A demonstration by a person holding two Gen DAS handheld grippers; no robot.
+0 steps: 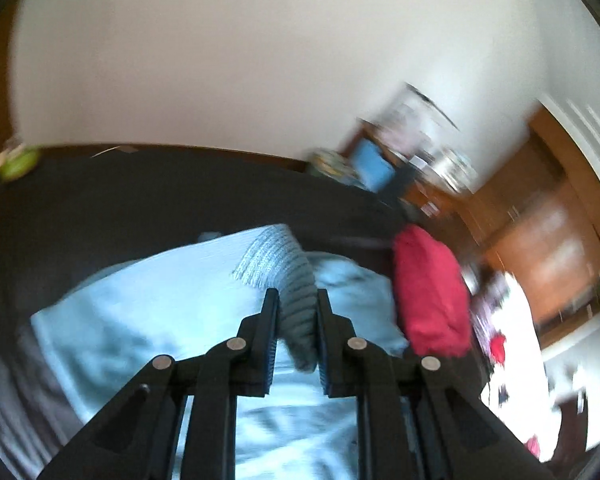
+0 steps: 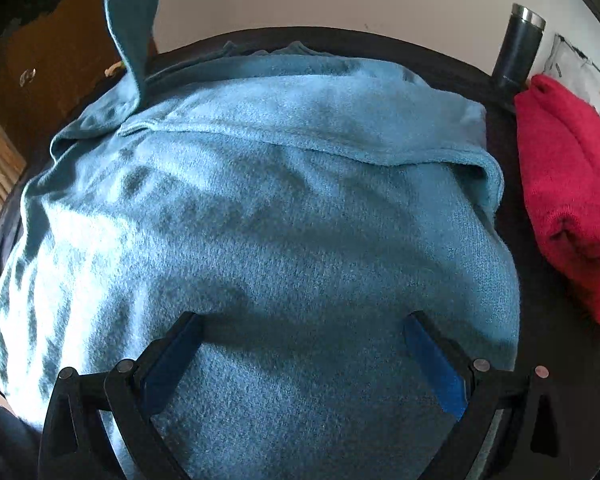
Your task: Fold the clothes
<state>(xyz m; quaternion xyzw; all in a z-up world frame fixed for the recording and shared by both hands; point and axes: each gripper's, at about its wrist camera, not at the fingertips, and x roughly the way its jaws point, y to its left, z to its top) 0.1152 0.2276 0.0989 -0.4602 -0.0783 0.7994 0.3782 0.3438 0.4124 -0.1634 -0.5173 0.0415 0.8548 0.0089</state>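
- Between the fingers of the left gripper [image 1: 297, 296], in the left wrist view, sits the ribbed cuff [image 1: 278, 260] of a light blue sweater [image 1: 140, 312], clamped and lifted above the body cloth on the dark table [image 1: 140, 192].
- At 3 o'clock lies a folded red garment [image 1: 430, 292]; that view is motion-blurred.
- Under the right gripper [image 2: 304, 320], in the right wrist view, the sweater [image 2: 260, 220] spreads across the table; its jaws stand wide, holding nothing.
- At 10 o'clock a sleeve [image 2: 128, 12] rises; at 2 o'clock stands a dark bottle [image 2: 518, 46], the red garment [image 2: 568, 184] just below it.

Bright daylight, left view motion-blurred
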